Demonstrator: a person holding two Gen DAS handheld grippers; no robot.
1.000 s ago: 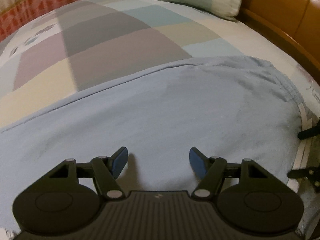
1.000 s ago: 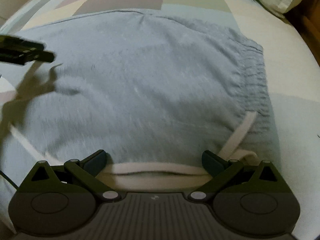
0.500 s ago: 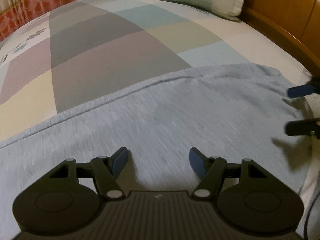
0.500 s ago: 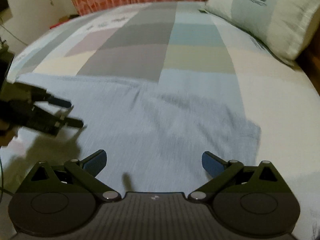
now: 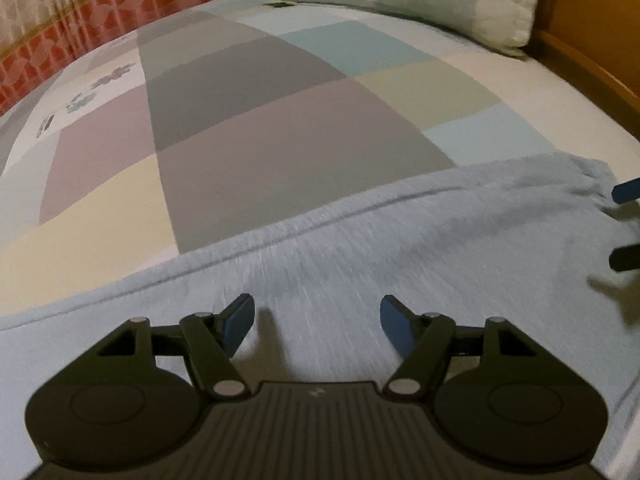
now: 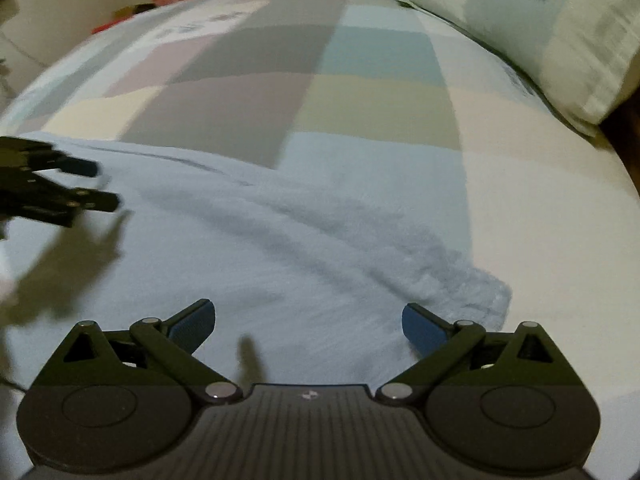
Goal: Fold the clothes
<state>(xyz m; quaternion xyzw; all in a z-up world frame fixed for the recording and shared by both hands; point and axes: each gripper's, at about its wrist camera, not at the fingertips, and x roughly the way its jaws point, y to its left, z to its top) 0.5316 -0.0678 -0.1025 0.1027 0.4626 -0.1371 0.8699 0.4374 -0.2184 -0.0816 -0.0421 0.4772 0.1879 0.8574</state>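
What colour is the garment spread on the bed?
Plain light blue garment, no pattern visible. It shows best in the left wrist view.

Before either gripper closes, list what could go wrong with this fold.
1. Both the left gripper and right gripper hover open over the middle of the light blue garment, so closing here may pinch a loose bunch rather than an edge.
2. The rumpled corner may fold in crooked.

Pale blue garment [image 5: 360, 264]; bedspread [image 5: 256, 128] in grey, mauve, cream, teal and olive blocks; red patterned curtain [image 5: 60, 48]; blue-padded black fingers [image 5: 240, 320].
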